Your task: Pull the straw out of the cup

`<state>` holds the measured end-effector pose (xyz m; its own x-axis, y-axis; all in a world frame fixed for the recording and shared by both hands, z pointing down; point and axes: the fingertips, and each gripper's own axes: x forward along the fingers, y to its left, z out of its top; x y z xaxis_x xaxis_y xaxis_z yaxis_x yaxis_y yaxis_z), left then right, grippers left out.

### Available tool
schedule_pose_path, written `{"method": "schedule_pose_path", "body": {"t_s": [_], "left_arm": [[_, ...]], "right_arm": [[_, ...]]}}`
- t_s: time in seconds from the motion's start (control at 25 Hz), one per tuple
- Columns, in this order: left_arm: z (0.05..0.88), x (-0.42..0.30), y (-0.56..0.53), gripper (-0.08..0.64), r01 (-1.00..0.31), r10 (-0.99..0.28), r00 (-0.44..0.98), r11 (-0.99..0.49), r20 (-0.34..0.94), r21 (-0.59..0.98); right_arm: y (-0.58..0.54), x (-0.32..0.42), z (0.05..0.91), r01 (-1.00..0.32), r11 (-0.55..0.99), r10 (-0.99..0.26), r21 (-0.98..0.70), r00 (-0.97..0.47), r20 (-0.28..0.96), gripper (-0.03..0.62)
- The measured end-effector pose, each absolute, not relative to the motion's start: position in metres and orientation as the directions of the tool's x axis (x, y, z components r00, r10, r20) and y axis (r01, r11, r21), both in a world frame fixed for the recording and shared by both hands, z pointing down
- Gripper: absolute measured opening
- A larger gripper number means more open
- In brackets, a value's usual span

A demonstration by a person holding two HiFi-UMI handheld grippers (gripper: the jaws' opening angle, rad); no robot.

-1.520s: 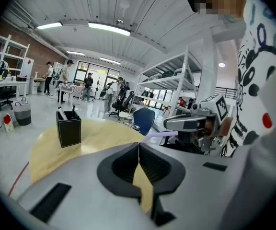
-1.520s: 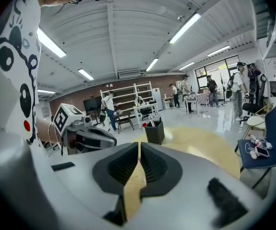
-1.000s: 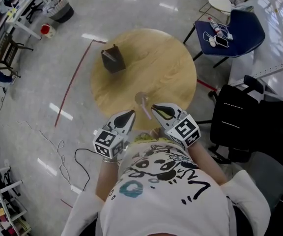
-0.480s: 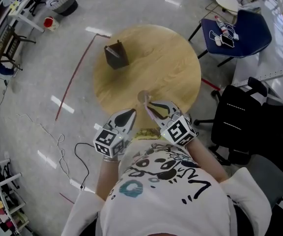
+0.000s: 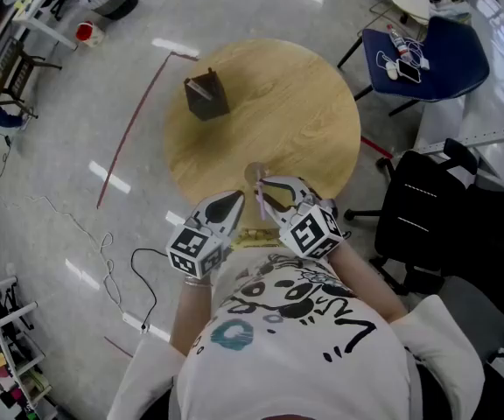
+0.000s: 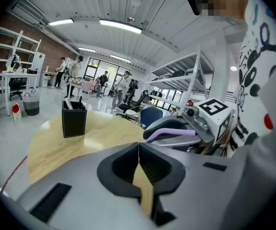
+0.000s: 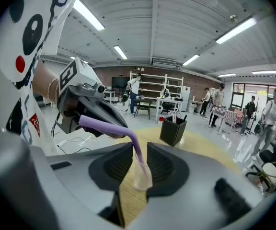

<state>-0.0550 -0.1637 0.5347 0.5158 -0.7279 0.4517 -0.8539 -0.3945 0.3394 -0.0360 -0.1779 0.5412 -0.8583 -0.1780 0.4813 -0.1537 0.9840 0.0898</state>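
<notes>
The straw (image 7: pixel 110 127) stands in the clear cup (image 7: pixel 141 177) near the edge of the round worktop (image 5: pixel 296 103) closest to the person. It lies right in the mouth of the right hand-held gripper (image 7: pixel 139 153). Its lower leg rises nearly upright from the cup between the two jaws. Above the bend, its purple upper leg runs off sideways toward the left hand-held gripper (image 6: pixel 138 152).

The right jaws are a little apart and bracket the lower leg. The straw sits close against one jaw with a slit of daylight on the other side, so no firm pinch is evident. The left jaws are pressed together on nothing, and that tool hangs just beside the cup, off the worktop's rim.

In the head view both tools point away from the person's body, and the right one reaches over the rim to the cup (image 5: pixel 254 174). The right hand is plainly the nearer. The pull would likely need to run up along the lower leg's axis, and the light cup may lift with it.
</notes>
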Motion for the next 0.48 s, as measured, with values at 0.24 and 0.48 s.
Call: {"method": "schedule_pose_path", "body": {"t_s": [0.24,0.48], "left_arm": [[0.536,-0.057,-0.174,0.017,-0.841,-0.709,0.539,-0.419,0.455,0.343],[0.529,-0.073,-0.190,0.017,-0.823,-0.688,0.568,-0.453,0.452,0.343]], "right_arm": [[-0.186,-0.038,0.543,-0.173,0.981,-0.193,0.086,-0.853,0.485,0.078],[-0.191,-0.045,0.540,-0.191,0.979,-0.198,0.066,-0.844,0.499,0.051]]}}
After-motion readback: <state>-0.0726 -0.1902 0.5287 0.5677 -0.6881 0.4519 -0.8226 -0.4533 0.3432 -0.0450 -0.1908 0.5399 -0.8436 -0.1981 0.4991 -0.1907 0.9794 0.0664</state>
